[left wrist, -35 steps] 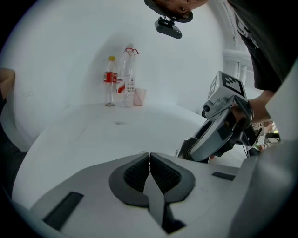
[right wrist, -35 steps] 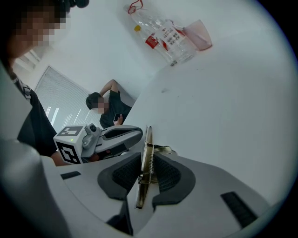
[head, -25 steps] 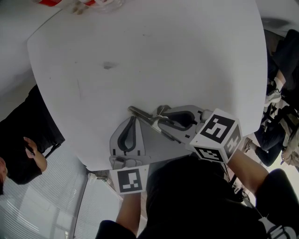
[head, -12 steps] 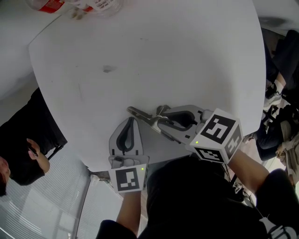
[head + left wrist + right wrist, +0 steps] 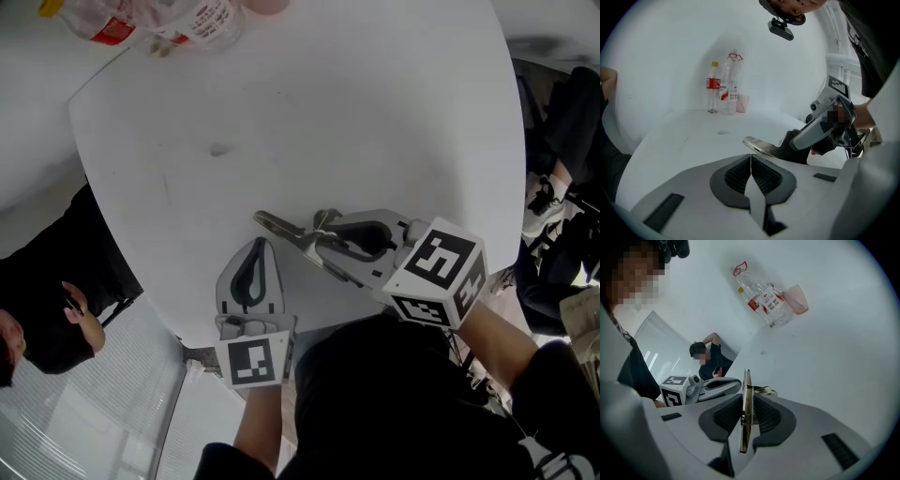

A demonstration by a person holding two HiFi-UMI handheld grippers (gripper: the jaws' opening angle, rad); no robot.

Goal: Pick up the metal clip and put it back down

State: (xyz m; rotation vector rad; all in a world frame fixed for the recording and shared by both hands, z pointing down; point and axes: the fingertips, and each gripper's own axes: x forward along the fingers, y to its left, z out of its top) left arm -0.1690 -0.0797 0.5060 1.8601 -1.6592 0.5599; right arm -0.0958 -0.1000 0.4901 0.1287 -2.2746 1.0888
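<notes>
The metal clip (image 5: 292,234), a long silver spring clip, is held a little above the white table (image 5: 375,112) near its front edge, with my right gripper (image 5: 323,241) shut on it. In the right gripper view the clip (image 5: 746,408) stands edge-on between the dark pads (image 5: 725,414), its spring showing. My left gripper (image 5: 258,247) lies just left of the clip, shut with nothing in it. In the left gripper view the jaws (image 5: 751,157) meet on a thin line, and the clip's tip (image 5: 757,145) pokes out beyond them.
Plastic bottles (image 5: 192,17) and a pink cup (image 5: 797,298) stand at the table's far edge. A small dark mark (image 5: 218,150) sits mid-table. A person in black (image 5: 47,309) sits off the table's left side. The table's near edge runs just under both grippers.
My right gripper has edged slightly up and farther over the table with the clip still in it. The left gripper has stayed put. The bottles show more at the top.
</notes>
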